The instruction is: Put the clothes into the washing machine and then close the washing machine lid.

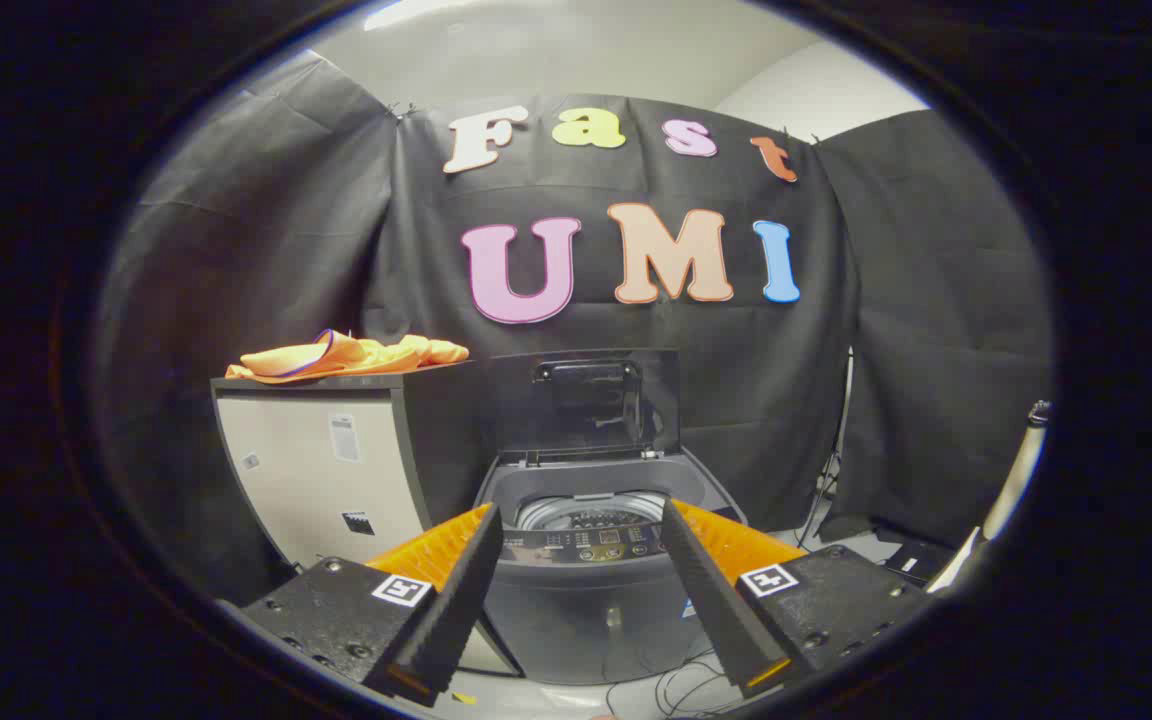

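Note:
A grey top-loading washing machine [591,560] stands ahead of my fingers with its dark lid [586,400] raised upright at the back, and the steel drum [591,513] shows inside. An orange piece of clothing [356,356] lies crumpled on top of the pale cabinet [321,470] to the left of the machine. My gripper [581,520] is open, its two orange-backed fingers [466,575] spread wide to either side of the machine's front panel, with nothing between them. It is well short of the clothing.
Cables [676,690] lie on the floor in front of the machine. A pale pole [1011,485] leans at the far right, with dark gear [911,560] at its foot. Black cloth hangs behind everything.

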### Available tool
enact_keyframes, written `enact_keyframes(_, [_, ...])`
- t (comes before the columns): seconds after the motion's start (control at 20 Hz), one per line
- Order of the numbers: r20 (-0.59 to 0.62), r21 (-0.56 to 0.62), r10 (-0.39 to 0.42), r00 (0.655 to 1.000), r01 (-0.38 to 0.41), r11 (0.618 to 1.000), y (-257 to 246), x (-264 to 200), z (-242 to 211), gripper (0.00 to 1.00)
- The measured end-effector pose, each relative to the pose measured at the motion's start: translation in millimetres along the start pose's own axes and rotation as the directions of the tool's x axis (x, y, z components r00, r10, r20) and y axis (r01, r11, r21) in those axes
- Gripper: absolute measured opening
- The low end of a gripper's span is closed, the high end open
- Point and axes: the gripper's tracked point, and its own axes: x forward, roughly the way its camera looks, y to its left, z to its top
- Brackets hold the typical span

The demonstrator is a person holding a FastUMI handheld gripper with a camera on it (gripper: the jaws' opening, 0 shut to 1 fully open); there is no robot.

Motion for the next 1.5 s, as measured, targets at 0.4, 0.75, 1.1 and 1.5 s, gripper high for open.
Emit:
enact_keyframes(0.4, [0.020, -0.016, 0.052, 0.998, -0.052, 0.999, 43, 14, 37, 0.97])
enact_keyframes(0.75, [0.071, 0.012, 0.104, 0.992, -0.105, 0.994, 106, 35, 101, 0.96])
enact_keyframes(1.1, [0.124, -0.063, 0.116, 0.986, -0.109, 0.992, 184, 90, 184, 0.96])
enact_keyframes(1.5, [-0.054, -0.111, 0.218, 0.974, -0.223, 0.968, 296, 184, 183, 0.98])
